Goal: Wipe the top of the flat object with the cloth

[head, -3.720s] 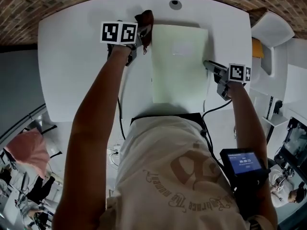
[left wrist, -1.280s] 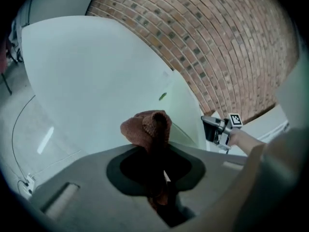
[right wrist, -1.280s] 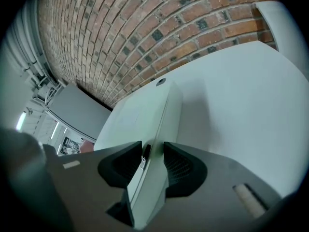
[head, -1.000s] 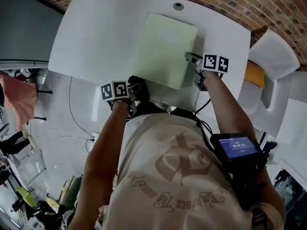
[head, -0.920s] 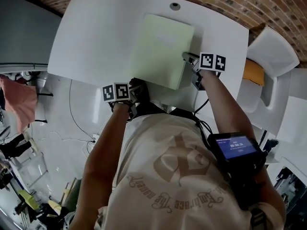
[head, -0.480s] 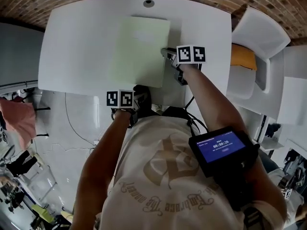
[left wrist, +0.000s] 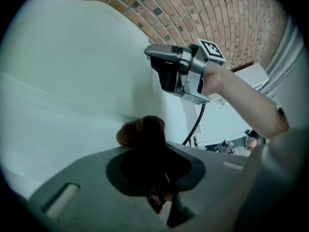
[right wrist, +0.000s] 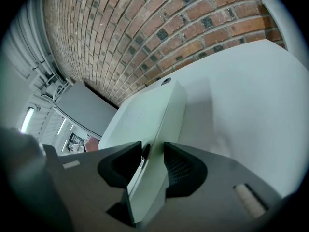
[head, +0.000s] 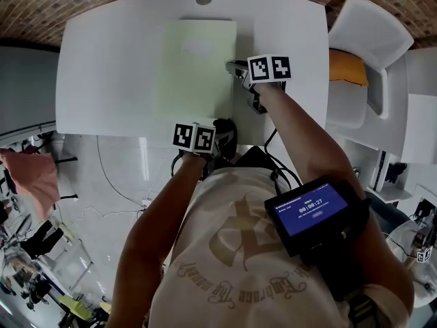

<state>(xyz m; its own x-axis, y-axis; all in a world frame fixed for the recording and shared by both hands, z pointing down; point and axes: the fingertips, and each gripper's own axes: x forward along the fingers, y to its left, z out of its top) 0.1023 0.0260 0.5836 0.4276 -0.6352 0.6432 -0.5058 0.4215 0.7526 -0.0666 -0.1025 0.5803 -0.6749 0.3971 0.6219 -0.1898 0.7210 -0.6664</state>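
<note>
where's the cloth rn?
The cloth is clamped in the left gripper, low centre in the head view, at the table's near edge, just off the flat object's near right corner.

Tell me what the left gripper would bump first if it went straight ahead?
Probably the flat object, at its near edge, with the cloth touching first; depth is unclear.

A white table (head: 102, 60) stands against a red brick wall (head: 41, 5). A white chair (head: 372, 22) with an orange cushion (head: 348, 67) sits to its right, on a pale glossy floor (head: 116, 176).
</note>
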